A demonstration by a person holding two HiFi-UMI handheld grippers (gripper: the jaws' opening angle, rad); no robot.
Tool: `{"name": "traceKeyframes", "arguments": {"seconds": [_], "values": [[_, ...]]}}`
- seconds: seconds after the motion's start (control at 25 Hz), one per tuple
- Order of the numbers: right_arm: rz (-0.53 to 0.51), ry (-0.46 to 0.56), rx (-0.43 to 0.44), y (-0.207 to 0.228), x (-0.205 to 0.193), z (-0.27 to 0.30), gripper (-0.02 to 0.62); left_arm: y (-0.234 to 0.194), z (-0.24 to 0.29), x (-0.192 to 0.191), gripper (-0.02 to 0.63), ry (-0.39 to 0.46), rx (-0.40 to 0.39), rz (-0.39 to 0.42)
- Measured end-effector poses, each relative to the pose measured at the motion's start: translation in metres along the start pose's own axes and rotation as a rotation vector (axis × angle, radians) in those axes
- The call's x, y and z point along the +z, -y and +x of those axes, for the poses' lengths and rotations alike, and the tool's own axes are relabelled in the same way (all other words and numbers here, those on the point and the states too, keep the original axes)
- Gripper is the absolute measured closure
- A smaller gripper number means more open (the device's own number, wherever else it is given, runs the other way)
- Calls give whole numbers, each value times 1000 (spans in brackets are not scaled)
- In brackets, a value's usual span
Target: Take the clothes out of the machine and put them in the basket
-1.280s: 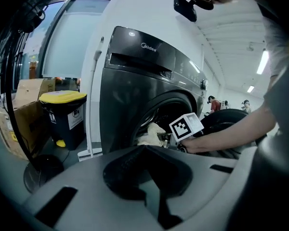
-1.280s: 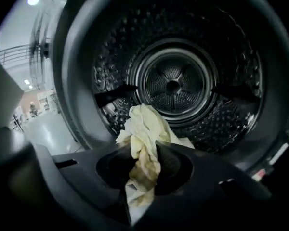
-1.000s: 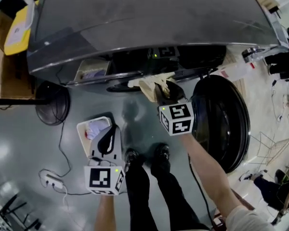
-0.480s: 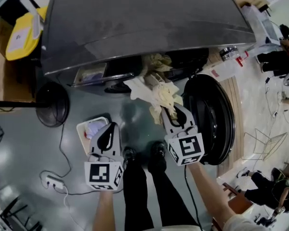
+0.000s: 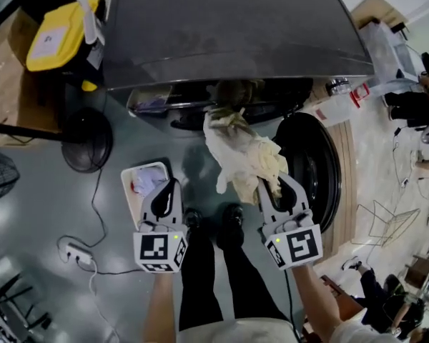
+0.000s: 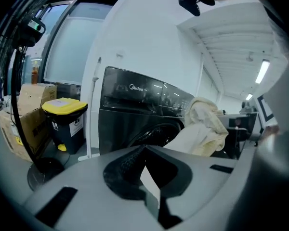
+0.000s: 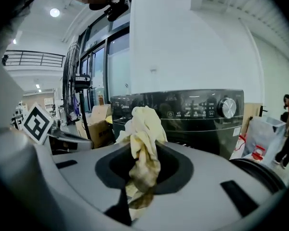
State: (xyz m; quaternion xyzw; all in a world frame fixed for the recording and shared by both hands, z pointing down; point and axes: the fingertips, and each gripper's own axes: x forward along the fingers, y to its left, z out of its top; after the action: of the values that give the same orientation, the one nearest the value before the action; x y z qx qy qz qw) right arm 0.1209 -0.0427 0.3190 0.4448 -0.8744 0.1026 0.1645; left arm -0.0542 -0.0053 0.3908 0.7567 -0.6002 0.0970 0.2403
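**Right gripper clamped on a pale yellow cloth in front of the open washer**

The right gripper (image 5: 269, 186) has its jaws pinched tight on a pale yellow cloth (image 5: 244, 152). In the right gripper view a crumpled fold of the cloth stands up out of the jaws, and a darker, stained part is bunched between them. From the grip the cloth stretches away to the mouth of the washing machine (image 5: 236, 27), where its far end lies just at the drum opening. The rest of it bulges loosely in the air above the floor.

The left gripper (image 5: 171, 186) has its jaws closed together with nothing between them. It hovers over the near right edge of the white basket (image 5: 126, 191).

The basket stands on the grey floor in front of the machine's left half and has a pale garment lying in it. The machine's round door (image 5: 316, 181) stands swung open to the right of the cloth.

Beyond the machine's left side stands a bin with a yellow lid (image 5: 53, 38). The person's two dark shoes (image 5: 232, 216) show between the grippers.
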Motion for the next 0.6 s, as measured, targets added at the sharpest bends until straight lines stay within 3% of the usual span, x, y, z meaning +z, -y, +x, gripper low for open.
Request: {"name": "traceKeyframes", "arguments": {"seconds": [0.32, 0.6], "values": [[-66, 12, 118, -55, 30, -11, 506, -22, -30, 13, 588, 43, 67, -18], [-67, 28, 289, -123, 41, 4, 511, -67, -76, 6, 588, 50, 212, -74]]}}
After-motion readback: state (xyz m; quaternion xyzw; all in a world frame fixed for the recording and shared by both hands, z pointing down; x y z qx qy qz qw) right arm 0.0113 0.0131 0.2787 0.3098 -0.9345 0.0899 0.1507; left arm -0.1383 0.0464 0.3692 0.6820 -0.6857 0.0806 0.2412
